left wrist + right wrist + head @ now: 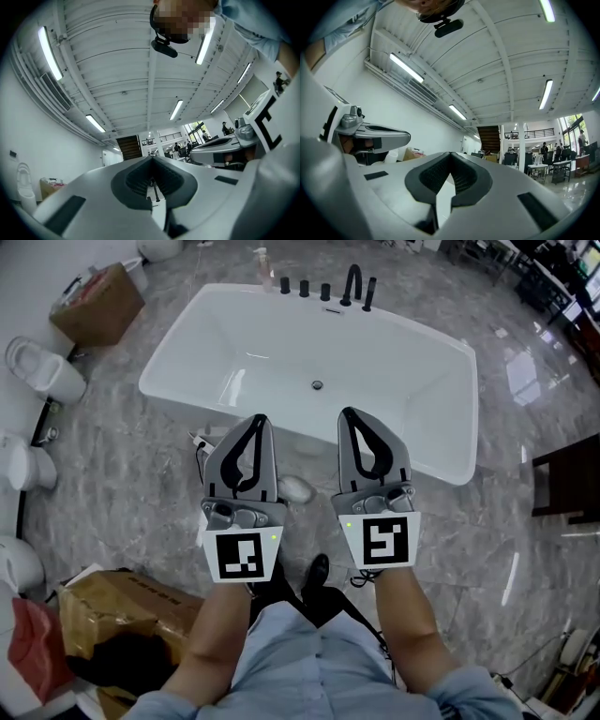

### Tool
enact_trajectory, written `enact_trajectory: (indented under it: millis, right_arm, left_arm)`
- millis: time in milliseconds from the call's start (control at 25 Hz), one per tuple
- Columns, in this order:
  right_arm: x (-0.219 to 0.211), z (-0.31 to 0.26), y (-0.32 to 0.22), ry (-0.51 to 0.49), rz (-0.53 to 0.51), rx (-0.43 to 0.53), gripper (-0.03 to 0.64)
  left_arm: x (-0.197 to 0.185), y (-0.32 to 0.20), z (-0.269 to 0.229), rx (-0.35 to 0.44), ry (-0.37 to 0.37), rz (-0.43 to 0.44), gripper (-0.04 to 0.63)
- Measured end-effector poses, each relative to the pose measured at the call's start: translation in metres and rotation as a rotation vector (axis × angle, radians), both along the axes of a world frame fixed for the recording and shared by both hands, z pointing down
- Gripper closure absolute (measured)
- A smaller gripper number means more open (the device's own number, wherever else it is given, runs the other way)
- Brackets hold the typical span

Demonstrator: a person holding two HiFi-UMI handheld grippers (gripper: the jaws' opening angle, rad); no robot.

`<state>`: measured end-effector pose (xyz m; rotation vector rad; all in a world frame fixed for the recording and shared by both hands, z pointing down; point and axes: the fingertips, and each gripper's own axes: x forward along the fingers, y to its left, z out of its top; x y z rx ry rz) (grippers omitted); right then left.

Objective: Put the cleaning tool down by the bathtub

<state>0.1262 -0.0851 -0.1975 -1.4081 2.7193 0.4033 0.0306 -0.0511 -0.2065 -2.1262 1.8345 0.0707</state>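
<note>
A white bathtub (441,362) fills the middle of the head view. On the marble floor against its near side lies a pale rounded object (296,488), partly hidden behind my left gripper; it may be the cleaning tool. Both grippers are held side by side above the tub's near rim, pointing away from me. My left gripper (258,418) is shut with nothing in it, its tips meeting (151,159). The right gripper (349,412) is also shut and empty (450,153). Both gripper views look out at the ceiling and the far hall.
Black taps and a faucet (352,282) line the tub's far rim. Toilets (47,371) and a cardboard box (98,304) stand at the left. A brown box (122,610) sits at my lower left, with dark furniture (567,484) at the right.
</note>
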Motion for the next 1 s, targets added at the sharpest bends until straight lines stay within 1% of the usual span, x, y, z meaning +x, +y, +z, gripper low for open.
enact_trajectory:
  millis: [160,480,600,800,1000]
  right_arm:
    - [0.005,-0.013,0.009,-0.018,-0.002,0.038,0.604]
    - [0.016,-0.017,0.02,-0.024,0.011,0.047,0.604]
    - [0.016,-0.022,0.024,-0.026,0.003,0.059,0.604]
    - [0.017,-0.032,0.025,-0.023,-0.006,0.07,0.604]
    - [0.014,-0.035,0.025,-0.034,-0.018,0.068,0.604]
  left_arm:
    - [0.006,0.004,-0.008,-0.002,0.009,-0.005,0.58]
    - [0.022,0.012,-0.016,0.018,-0.004,-0.006,0.58]
    - [0.02,0.016,-0.016,0.011,-0.002,-0.019,0.58]
    - [0.017,0.022,-0.023,0.023,-0.022,-0.036,0.58]
    - [0.014,0.022,-0.028,0.037,-0.014,-0.046,0.58]
